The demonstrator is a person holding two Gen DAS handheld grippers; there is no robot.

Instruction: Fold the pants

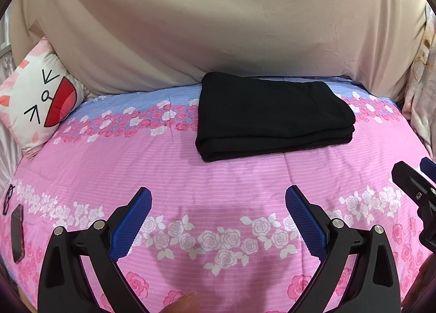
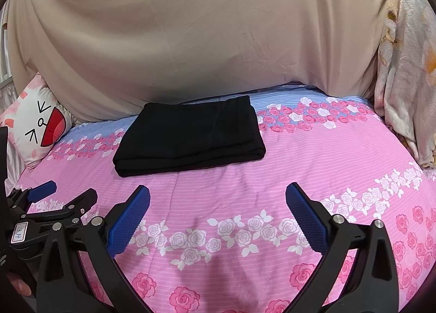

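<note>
Pants (image 1: 272, 116) lay folded into a flat black rectangle toward the far side of the bed (image 1: 190, 174), on its pink rose-print cover, just before the beige sheet (image 1: 218, 26). Left claw (image 1: 218, 220) hung above the cover nearer the camera, spread wide and empty. Right claw (image 2: 218, 217) hung beside it, equally wide and empty. Cartoon pillow (image 1: 35, 103) sat at the far left.

Pink rose-print bed (image 1: 218, 176) — folded black pants (image 1: 272, 116), cartoon pillow (image 1: 41, 103), phone (image 1: 17, 234).
</note>
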